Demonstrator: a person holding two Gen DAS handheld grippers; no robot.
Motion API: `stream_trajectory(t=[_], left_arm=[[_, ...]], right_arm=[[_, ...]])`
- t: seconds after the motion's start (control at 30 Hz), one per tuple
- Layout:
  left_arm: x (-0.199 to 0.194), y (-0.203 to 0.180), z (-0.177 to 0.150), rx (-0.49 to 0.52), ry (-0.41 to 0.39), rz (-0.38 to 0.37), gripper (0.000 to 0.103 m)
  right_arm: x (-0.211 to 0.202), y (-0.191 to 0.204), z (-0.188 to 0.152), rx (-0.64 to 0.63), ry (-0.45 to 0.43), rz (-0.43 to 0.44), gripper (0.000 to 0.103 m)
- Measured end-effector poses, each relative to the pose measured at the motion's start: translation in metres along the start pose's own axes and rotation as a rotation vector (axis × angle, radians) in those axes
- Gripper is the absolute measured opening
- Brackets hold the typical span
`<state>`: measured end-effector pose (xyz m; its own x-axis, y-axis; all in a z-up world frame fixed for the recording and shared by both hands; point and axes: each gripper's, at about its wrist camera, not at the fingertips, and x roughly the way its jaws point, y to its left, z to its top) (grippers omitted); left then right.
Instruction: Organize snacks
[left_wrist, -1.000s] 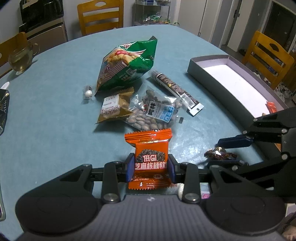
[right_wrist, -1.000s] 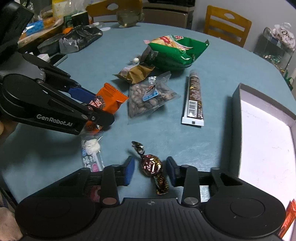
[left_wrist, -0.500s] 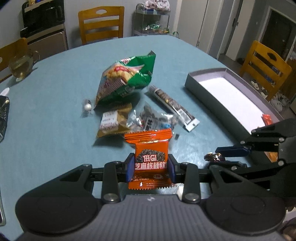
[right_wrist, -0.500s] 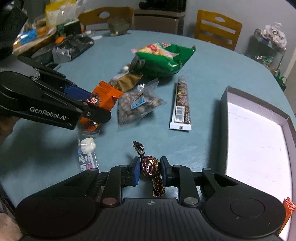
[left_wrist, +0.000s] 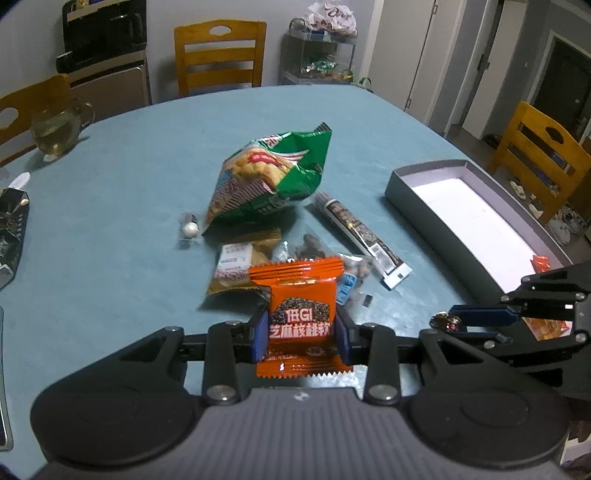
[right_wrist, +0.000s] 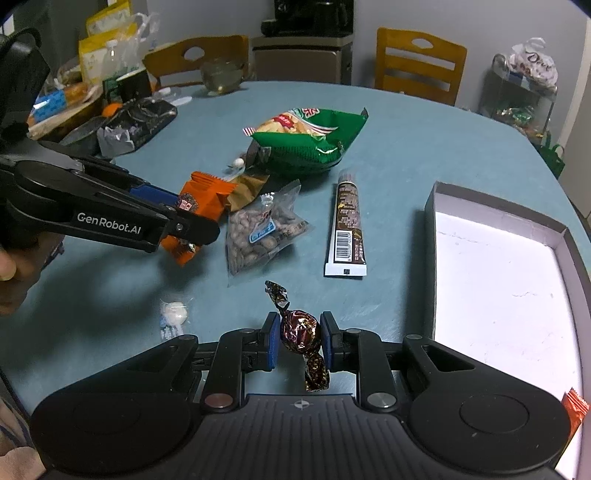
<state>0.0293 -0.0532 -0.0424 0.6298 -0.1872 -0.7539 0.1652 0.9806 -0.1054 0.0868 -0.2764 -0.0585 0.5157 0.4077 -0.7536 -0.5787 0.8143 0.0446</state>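
Observation:
My left gripper is shut on an orange snack packet and holds it above the table; it also shows in the right wrist view. My right gripper is shut on a brown foil-wrapped candy, lifted off the table; the candy shows in the left wrist view. A grey open box with a white floor stands to the right, with an orange packet at its near end. A green chip bag, a clear nut bag and a long brown bar lie on the blue tablecloth.
A small white candy in a clear wrapper lies near the front left. A brown packet and a small white sweet lie beside the chip bag. A glass teapot, clutter and wooden chairs ring the table.
My right gripper closed on the brown candy and lifted it. Both grippers rose away from the table, the left one still holding the orange packet.

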Motion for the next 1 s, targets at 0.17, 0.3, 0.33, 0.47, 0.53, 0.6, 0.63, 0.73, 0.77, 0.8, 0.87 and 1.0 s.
stream_trajectory(t=[0.17, 0.3, 0.33, 0.47, 0.53, 0.6, 0.63, 0.73, 0.77, 0.8, 0.87, 1.0], left_arm=[[-0.004, -0.006, 0.002, 0.040, -0.012, -0.005, 0.033], [-0.006, -0.016, 0.008, 0.078, -0.020, -0.016, 0.033], [-0.006, -0.018, 0.009, 0.086, -0.021, -0.018, 0.033], [-0.004, -0.029, 0.015, 0.113, -0.020, -0.025, 0.033], [-0.003, -0.034, 0.017, 0.125, -0.021, -0.031, 0.033], [-0.003, -0.038, 0.020, 0.134, -0.021, -0.040, 0.033], [-0.002, -0.040, 0.021, 0.140, -0.021, -0.045, 0.033], [-0.001, -0.048, 0.025, 0.156, -0.022, -0.061, 0.033], [0.000, -0.051, 0.026, 0.161, -0.023, -0.066, 0.033], [0.000, -0.054, 0.027, 0.167, -0.023, -0.072, 0.033], [0.001, -0.060, 0.029, 0.180, -0.025, -0.084, 0.033], [0.003, -0.071, 0.033, 0.203, -0.026, -0.109, 0.033]], right_arm=[[-0.003, -0.001, 0.002, 0.003, -0.017, -0.001, 0.024], [-0.009, -0.003, 0.005, 0.010, -0.041, -0.005, 0.024], [-0.011, -0.004, 0.006, 0.013, -0.046, -0.008, 0.024], [-0.017, -0.010, 0.008, 0.031, -0.066, -0.020, 0.024], [-0.020, -0.014, 0.008, 0.043, -0.076, -0.026, 0.024], [-0.024, -0.017, 0.008, 0.057, -0.087, -0.033, 0.024], [-0.025, -0.019, 0.009, 0.062, -0.092, -0.037, 0.024], [-0.030, -0.025, 0.008, 0.083, -0.104, -0.049, 0.024], [-0.031, -0.026, 0.008, 0.089, -0.107, -0.054, 0.024], [-0.032, -0.028, 0.007, 0.095, -0.108, -0.059, 0.024], [-0.034, -0.031, 0.005, 0.108, -0.112, -0.069, 0.024], [-0.040, -0.039, 0.002, 0.132, -0.121, -0.089, 0.024]])
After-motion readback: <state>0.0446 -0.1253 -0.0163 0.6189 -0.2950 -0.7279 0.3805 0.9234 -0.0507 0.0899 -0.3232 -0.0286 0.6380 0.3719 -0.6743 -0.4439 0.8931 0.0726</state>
